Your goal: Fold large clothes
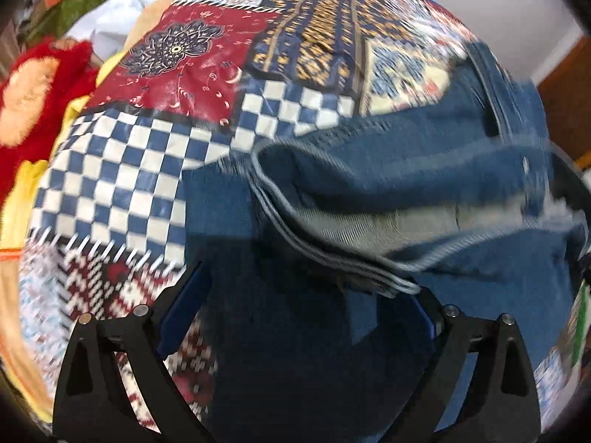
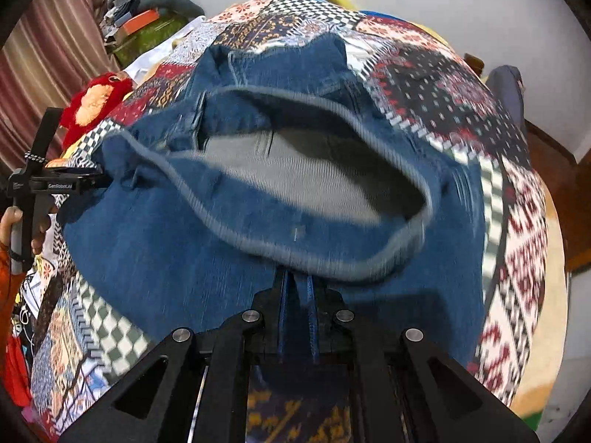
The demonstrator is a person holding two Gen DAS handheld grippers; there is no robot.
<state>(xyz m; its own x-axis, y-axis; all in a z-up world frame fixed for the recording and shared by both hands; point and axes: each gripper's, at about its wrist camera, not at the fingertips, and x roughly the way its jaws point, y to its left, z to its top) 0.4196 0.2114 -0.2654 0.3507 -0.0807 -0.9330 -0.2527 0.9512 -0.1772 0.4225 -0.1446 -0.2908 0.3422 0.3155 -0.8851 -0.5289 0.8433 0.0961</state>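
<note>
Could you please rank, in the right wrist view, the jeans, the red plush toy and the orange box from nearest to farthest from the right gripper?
1. Jeans: pinched in the right gripper.
2. Red plush toy: upper left, on the patchwork bedspread.
3. Orange box: far upper left, on the clutter pile.

Both views are lit evenly by soft, diffuse light; no single source can be made out, and no glare is seen. Strong fisheye bulging is shown in each view, with dark vignetted corners. In the left wrist view, motion blur is smeared across the denim garment (image 1: 424, 184) and the patchwork bedspread (image 1: 122, 170), most heavily toward the right edge. A deep shadow is cast on the denim between the fingers of the left gripper (image 1: 295, 317). In the right wrist view, the garment's hem is blurred, while the right gripper (image 2: 297, 295) is rendered sharply. A soft shadow is thrown beside it on the cloth.
</note>
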